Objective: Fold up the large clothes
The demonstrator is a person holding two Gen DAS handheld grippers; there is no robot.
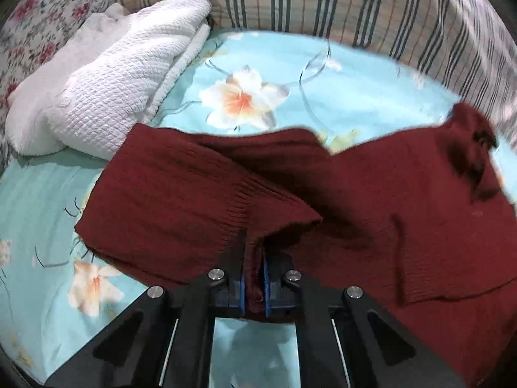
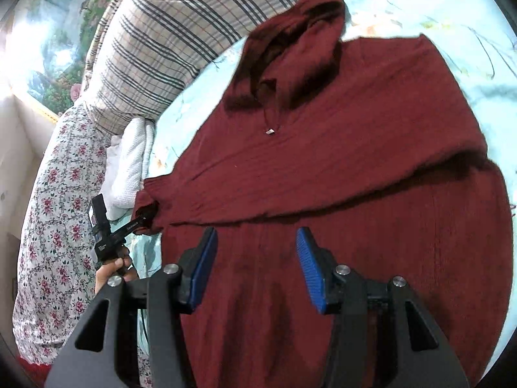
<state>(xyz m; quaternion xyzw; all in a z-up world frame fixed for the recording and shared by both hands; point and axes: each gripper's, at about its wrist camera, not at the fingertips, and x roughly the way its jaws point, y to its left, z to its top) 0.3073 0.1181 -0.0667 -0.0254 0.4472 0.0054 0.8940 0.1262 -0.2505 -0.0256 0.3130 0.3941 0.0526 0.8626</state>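
A dark red knitted hooded sweater (image 2: 339,135) lies on the bed, hood toward the plaid pillow, one sleeve folded across the body. My left gripper (image 1: 254,271) is shut on the ribbed sleeve cuff (image 1: 245,213) of the sweater (image 1: 404,200) and holds it over the bed. That gripper also shows in the right wrist view (image 2: 145,218) at the sweater's left edge, held by a hand. My right gripper (image 2: 257,258) is open and empty, hovering above the sweater's lower body.
A folded white textured garment (image 1: 106,90) lies at the back left on the turquoise floral sheet (image 1: 290,74). A plaid pillow (image 1: 323,0) and a floral pillow (image 2: 58,210) border the bed.
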